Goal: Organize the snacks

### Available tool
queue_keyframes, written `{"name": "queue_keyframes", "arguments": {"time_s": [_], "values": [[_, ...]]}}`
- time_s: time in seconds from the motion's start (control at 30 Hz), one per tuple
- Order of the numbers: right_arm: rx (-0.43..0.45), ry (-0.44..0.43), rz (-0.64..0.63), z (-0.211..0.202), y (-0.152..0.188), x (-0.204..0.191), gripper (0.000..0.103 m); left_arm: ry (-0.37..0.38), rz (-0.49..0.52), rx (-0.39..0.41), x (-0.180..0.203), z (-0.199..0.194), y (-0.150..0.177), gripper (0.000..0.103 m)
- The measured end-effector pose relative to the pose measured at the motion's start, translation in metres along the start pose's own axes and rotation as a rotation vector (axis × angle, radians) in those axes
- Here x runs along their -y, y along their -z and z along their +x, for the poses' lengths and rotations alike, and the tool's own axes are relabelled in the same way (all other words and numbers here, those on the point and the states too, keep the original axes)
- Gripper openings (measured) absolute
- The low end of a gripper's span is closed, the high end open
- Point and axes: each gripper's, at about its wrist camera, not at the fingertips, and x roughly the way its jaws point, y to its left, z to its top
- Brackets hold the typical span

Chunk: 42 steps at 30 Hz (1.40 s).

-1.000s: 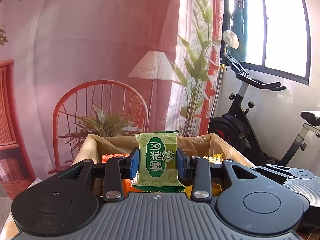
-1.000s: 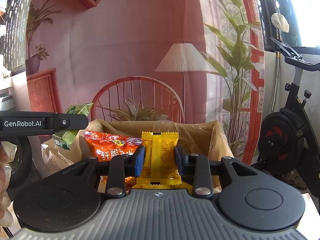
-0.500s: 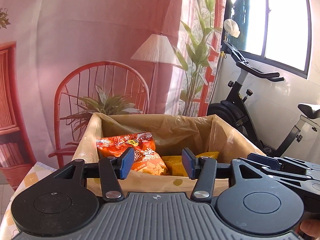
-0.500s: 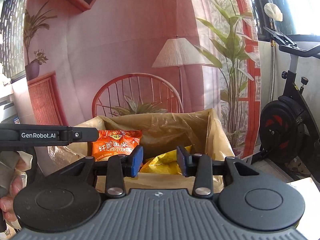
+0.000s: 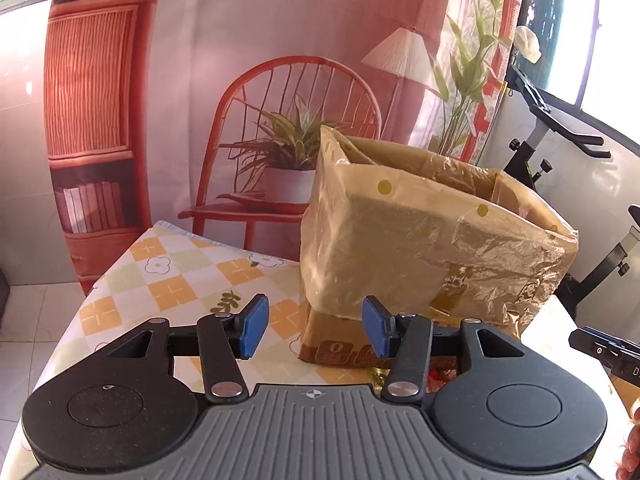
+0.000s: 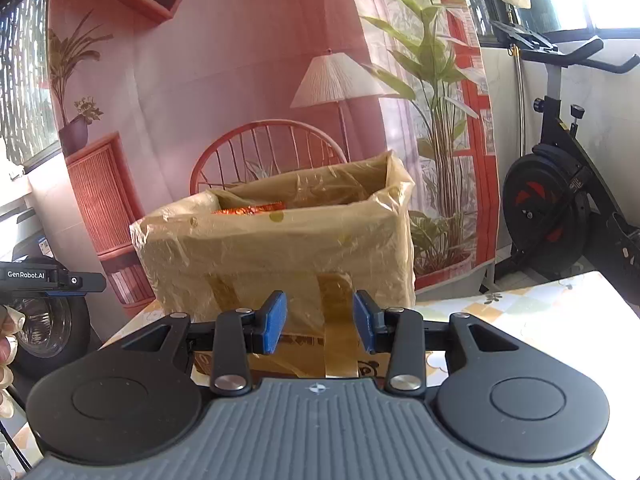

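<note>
Left gripper (image 5: 314, 326): blue pads parted, nothing between them; it hangs above the checked tablecloth (image 5: 168, 280), aimed at the near left corner of the box. Right gripper (image 6: 320, 322): pads likewise apart and empty, facing a strip of brown tape (image 6: 338, 328) on the box's near wall.

Cardboard box (image 5: 400, 248) stands on the table, lined with crinkled clear plastic folded over its rim. Both views show it just beyond the fingertips, not touched.

Right view only: an orange snack packet (image 6: 250, 209) peeks over the rim at the box's left inside; the left gripper's body enters at the left edge, with fingertips of a hand (image 6: 6, 344) below it. Left view only: the box interior is hidden, but something red and glossy, unidentifiable, lies on the table behind the right finger.

Far: printed backdrop (image 6: 240, 80) with chair and lamp; exercise bike (image 6: 560, 208) at right.
</note>
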Motion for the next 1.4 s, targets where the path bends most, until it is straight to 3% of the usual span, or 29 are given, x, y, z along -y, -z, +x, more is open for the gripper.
{"name": "queue_keyframes", "arguments": {"time_s": [0.2, 0.3, 0.37, 0.43, 0.47, 0.73, 0.97, 1.07, 1.17, 1.4], "values": [[-0.147, 0.070, 0.056, -0.001, 0.049, 0.014, 0.040, 0.007, 0.017, -0.050, 0.000, 0.012, 0.037, 0.054], [-0.206, 0.082, 0.145, -0.003, 0.069, 0.025, 0.042, 0.015, 0.055, -0.049, 0.007, 0.013, 0.050, 0.054], [-0.229, 0.100, 0.171, -0.007, 0.079, 0.029, 0.051, 0.024, 0.070, -0.051, 0.011, 0.014, 0.054, 0.054], [-0.246, 0.110, 0.186, -0.011, 0.086, 0.031, 0.075, 0.028, 0.088, -0.049, 0.014, 0.014, 0.059, 0.055], [-0.252, 0.112, 0.193, -0.013, 0.090, 0.032, 0.078, 0.028, 0.095, -0.046, 0.015, 0.013, 0.061, 0.055], [-0.346, 0.128, 0.198, -0.005, 0.111, 0.031, 0.075, 0.030, 0.108, -0.044, 0.018, 0.009, 0.075, 0.055], [-0.345, 0.167, -0.057, 0.013, 0.120, 0.005, 0.075, 0.006, 0.090, -0.035, 0.017, 0.003, 0.082, 0.055], [-0.332, 0.168, -0.166, 0.018, 0.126, -0.005, 0.071, 0.002, 0.060, -0.030, 0.015, 0.000, 0.086, 0.055], [-0.308, 0.145, -0.186, 0.019, 0.128, -0.007, 0.061, 0.006, 0.020, -0.045, 0.012, 0.000, 0.093, 0.055], [-0.274, 0.093, -0.196, 0.024, 0.125, -0.005, 0.053, -0.007, 0.027, -0.065, 0.019, 0.001, 0.103, 0.055]]}}
